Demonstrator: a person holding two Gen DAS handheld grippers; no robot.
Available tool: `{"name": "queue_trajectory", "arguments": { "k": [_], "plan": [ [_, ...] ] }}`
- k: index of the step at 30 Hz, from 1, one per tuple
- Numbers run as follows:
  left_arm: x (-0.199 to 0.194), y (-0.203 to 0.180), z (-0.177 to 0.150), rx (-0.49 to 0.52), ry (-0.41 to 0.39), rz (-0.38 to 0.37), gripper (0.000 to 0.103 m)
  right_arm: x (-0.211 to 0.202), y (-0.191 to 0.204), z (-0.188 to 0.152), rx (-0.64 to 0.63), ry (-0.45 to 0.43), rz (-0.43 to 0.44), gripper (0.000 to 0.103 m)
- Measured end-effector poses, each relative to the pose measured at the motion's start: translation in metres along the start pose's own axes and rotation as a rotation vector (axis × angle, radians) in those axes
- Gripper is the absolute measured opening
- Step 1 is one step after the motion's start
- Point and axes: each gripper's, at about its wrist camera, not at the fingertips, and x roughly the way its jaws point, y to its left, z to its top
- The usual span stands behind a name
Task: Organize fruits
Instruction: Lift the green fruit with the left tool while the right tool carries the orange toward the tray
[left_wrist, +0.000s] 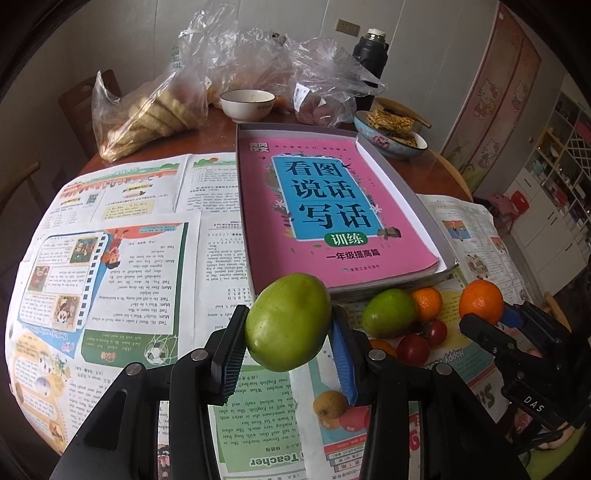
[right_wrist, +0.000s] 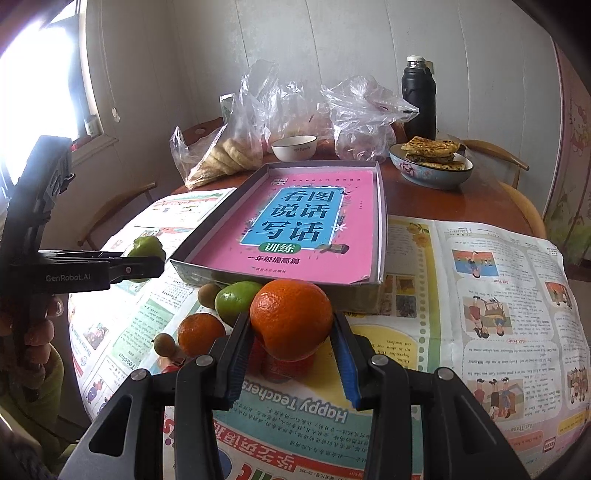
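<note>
My left gripper (left_wrist: 288, 314) is shut on a green fruit (left_wrist: 288, 332) and holds it above the newspaper. My right gripper (right_wrist: 291, 317) is shut on an orange (right_wrist: 291, 321), lifted over the fruit pile. Each gripper shows in the other's view: the right gripper (left_wrist: 495, 314) with its orange (left_wrist: 480, 301), the left gripper (right_wrist: 144, 258) with its green fruit (right_wrist: 146, 247). On the paper lie a second green fruit (right_wrist: 236, 299), a small orange (right_wrist: 199, 332), a brown fruit (right_wrist: 207, 295), a small round brown one (right_wrist: 164, 343) and red tomatoes (left_wrist: 413, 347). Behind them is a grey box (right_wrist: 382, 221) containing a pink book (right_wrist: 303, 221).
Newspaper (left_wrist: 129, 258) covers the round wooden table (right_wrist: 461, 206). At the back stand plastic bags of food (left_wrist: 155, 114), a white bowl (left_wrist: 247, 103), a bowl of flatbread (right_wrist: 432, 166) and a black flask (right_wrist: 419, 99). Wooden chairs ring the table. A hand grips the left tool.
</note>
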Motion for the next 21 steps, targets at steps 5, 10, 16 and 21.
{"name": "queue_trajectory", "arguments": {
  "k": [5,10,16,21],
  "plan": [
    [0.001,-0.006,0.013,0.012,-0.02,0.007,0.044,0.007,0.0,0.01,-0.002,-0.003,0.002,0.042],
    [0.012,-0.009,0.022,0.012,-0.006,0.006,0.044,0.013,-0.005,0.023,-0.003,-0.014,-0.009,0.042],
    [0.026,-0.016,0.03,0.028,0.008,0.01,0.044,0.022,-0.012,0.036,-0.012,-0.017,-0.018,0.042],
    [0.04,-0.024,0.037,0.042,0.027,0.018,0.044,0.034,-0.015,0.043,-0.021,-0.004,-0.024,0.042]
  ]
}}
